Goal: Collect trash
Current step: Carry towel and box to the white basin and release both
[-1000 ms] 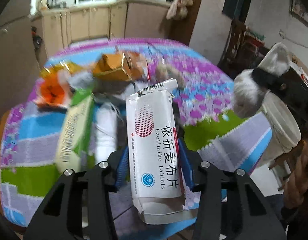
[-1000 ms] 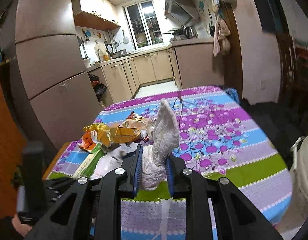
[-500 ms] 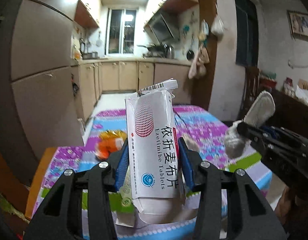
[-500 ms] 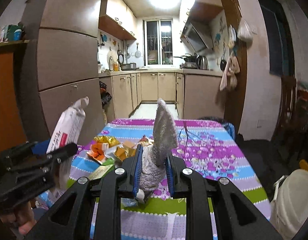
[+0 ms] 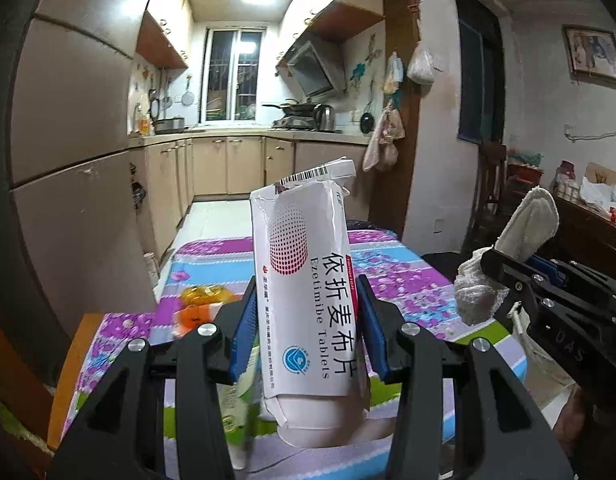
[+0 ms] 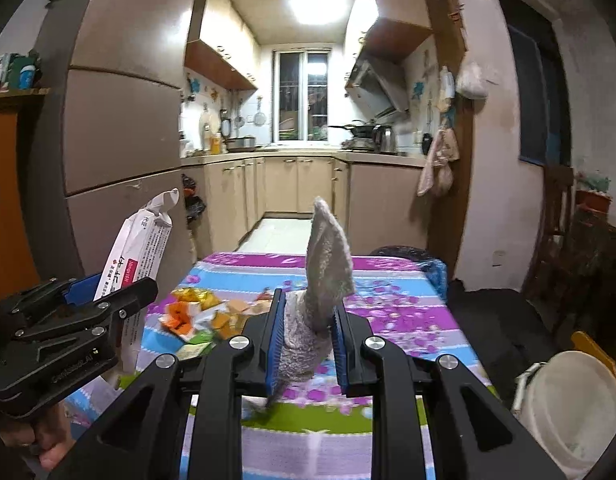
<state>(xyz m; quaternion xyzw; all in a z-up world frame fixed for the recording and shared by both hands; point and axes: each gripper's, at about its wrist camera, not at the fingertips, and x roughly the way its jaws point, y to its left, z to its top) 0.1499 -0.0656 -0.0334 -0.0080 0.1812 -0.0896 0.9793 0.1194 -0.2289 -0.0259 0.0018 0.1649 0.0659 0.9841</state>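
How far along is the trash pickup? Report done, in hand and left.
Done: nothing shows as binned yet; the white bucket stands beside the table, its contents hidden. In hand: the left gripper clamps the white tablet box, and the right gripper clamps the crumpled grey cloth, both lifted off the table. Left: the orange and yellow wrappers on the tablecloth.
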